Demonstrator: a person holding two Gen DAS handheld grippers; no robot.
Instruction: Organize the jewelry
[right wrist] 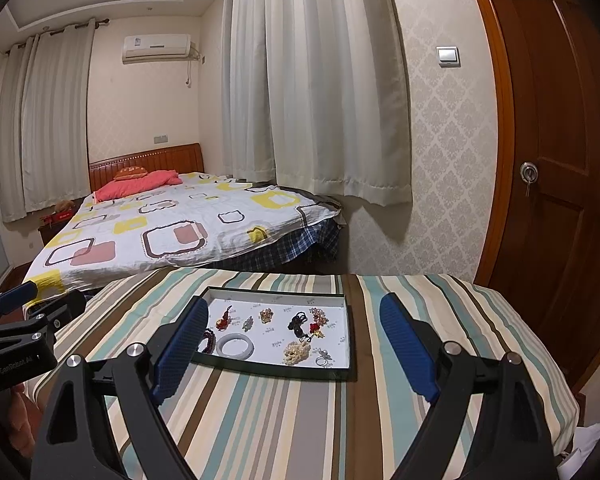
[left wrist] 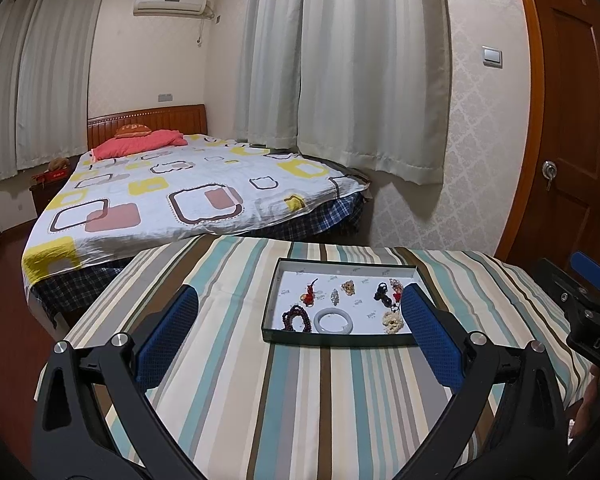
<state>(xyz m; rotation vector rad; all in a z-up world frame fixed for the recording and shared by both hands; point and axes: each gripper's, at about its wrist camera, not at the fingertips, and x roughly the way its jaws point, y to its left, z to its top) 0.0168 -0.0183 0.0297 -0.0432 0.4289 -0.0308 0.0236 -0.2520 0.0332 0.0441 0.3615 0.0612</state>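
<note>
Bed [left wrist: 188, 200] fills the far left of the room, patterned sheet on top, pink pillow [left wrist: 140, 145] at the headboard. Curtains [left wrist: 340, 80] hang behind it; a wooden door [left wrist: 572, 120] runs off the right edge, only partly in frame.

Nearer the cameras: table under a striped cloth [left wrist: 300, 400]. Its front and side edges are cut off by the gripper bodies.

Shallow dark-rimmed tray [left wrist: 340, 340] sits on the cloth, white lining, all jewelry inside it. White bangle [left wrist: 333, 321] lies near the front rim. Dark red bead bracelet [left wrist: 298, 319] is just left of it; in the right wrist view the blue pad hides most of that bracelet. Cream pearl cluster [right wrist: 297, 353] lies front right, a small silver ring [right wrist: 323, 360] beside it, visible only from the right wrist view. Red pendant [left wrist: 309, 297], black piece [left wrist: 383, 294] and several smaller brooches farther back are too small to identify.

Left gripper [left wrist: 299, 312]: jaws spread wide, nothing between the pads, held above the cloth short of the tray. Its right pad overlaps the tray's right end in view.

Right gripper [right wrist: 294, 324]: jaws likewise spread, empty, tray seen between them.
</note>
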